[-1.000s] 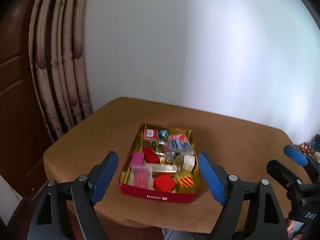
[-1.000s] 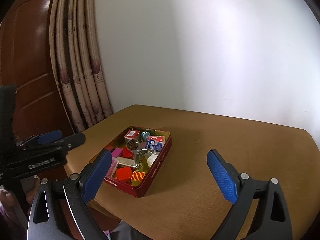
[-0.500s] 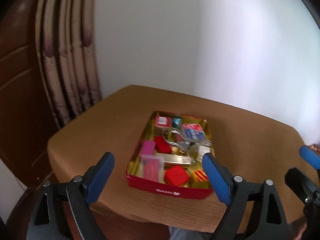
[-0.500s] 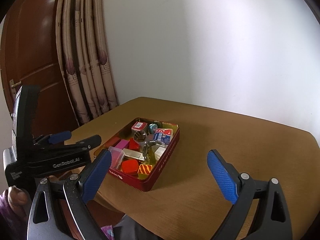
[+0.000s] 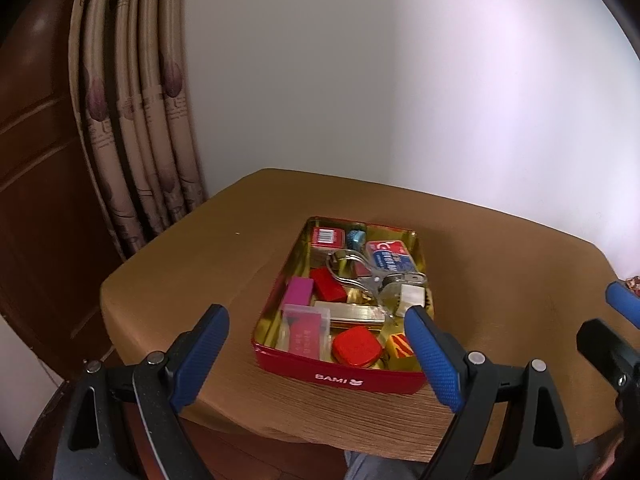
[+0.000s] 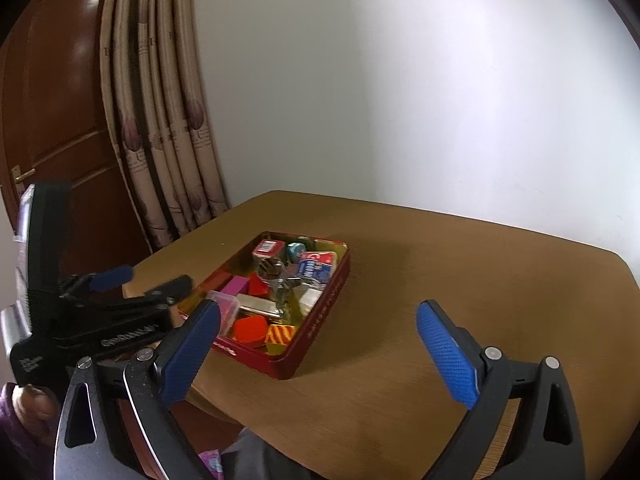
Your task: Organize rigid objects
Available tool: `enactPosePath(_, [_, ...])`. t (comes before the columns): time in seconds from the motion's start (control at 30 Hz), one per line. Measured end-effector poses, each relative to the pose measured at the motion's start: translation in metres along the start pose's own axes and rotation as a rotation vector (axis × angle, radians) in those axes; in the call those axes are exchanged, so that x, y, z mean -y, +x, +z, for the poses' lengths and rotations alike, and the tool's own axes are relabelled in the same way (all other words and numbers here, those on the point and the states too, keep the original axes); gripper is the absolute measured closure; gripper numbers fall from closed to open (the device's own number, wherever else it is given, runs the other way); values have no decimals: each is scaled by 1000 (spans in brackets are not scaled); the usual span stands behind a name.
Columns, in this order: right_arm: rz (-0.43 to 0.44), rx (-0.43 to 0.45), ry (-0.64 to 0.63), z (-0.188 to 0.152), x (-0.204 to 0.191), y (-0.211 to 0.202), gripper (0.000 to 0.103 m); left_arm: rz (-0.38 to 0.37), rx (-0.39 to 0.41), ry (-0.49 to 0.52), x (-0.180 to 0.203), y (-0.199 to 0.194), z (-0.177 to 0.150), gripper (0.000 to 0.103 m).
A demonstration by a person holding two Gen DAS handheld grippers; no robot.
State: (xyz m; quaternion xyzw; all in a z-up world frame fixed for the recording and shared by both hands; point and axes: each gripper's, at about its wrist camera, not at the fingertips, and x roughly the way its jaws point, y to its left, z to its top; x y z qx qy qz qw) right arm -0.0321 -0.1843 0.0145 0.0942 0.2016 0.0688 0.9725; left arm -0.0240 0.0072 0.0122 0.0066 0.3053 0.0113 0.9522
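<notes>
A red tin (image 5: 340, 376) marked BAMI sits near the table's front edge, also in the right wrist view (image 6: 320, 320). It holds several small things: a metal clip (image 5: 372, 276), a red square box (image 5: 356, 346), a pink block (image 5: 298, 290), a clear case (image 5: 306, 326), a gold bar (image 5: 356, 312), a blue and red packet (image 5: 390, 256). My left gripper (image 5: 316, 354) is open and empty, hovering just in front of the tin; it also shows in the right wrist view (image 6: 136, 284). My right gripper (image 6: 320, 354) is open and empty, right of the tin.
The brown table (image 6: 460, 280) stands against a white wall. A striped curtain (image 5: 136, 120) and a dark wooden door (image 6: 52, 120) are on the left. The right gripper's blue fingertip (image 5: 622, 304) shows at the right edge of the left wrist view.
Both grippers have moved closer to the table and the tin. Both stay open and empty. The tin has not moved.
</notes>
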Motion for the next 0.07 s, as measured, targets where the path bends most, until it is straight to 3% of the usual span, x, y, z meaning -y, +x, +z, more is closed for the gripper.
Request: enactPosePath(0.07, [-36,1,0,-1,11,3,4,-19,-10,10,1,0,1,11])
